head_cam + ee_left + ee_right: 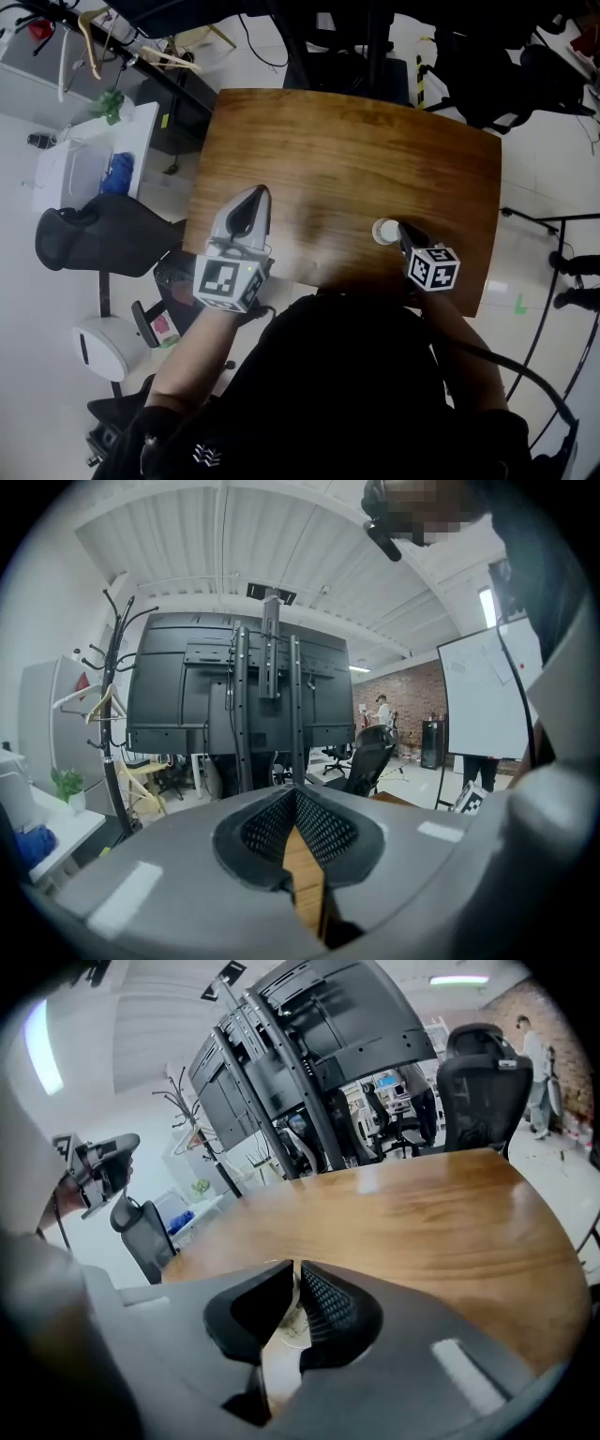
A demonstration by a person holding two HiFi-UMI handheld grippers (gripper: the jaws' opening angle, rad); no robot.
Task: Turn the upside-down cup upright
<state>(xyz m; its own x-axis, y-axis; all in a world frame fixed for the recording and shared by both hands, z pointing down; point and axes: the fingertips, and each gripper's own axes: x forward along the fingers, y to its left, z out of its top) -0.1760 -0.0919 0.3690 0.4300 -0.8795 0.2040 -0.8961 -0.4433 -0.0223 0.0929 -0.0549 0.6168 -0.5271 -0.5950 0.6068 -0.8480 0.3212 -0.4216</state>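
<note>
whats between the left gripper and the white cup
Nothing: only bare brown wooden tabletop lies between the left gripper and the small white cup, as the head view shows.

We see a cream-white cup (384, 231) between the black, mesh-patterned pads (330, 1309) of the grey right gripper (296, 1274), whose cube (433, 269) bears black-and-white square markers, above a table (356, 159) of warm brown wood grain.

Cup (384, 231): side nearest right tongs (403, 232) covered in head view; right gripper view shows only 1 pale sliver between the jaws. Upright or inverted, cannot tell. Worktop (356, 150) edge near cup hidden under person's torso (347, 375).
</note>
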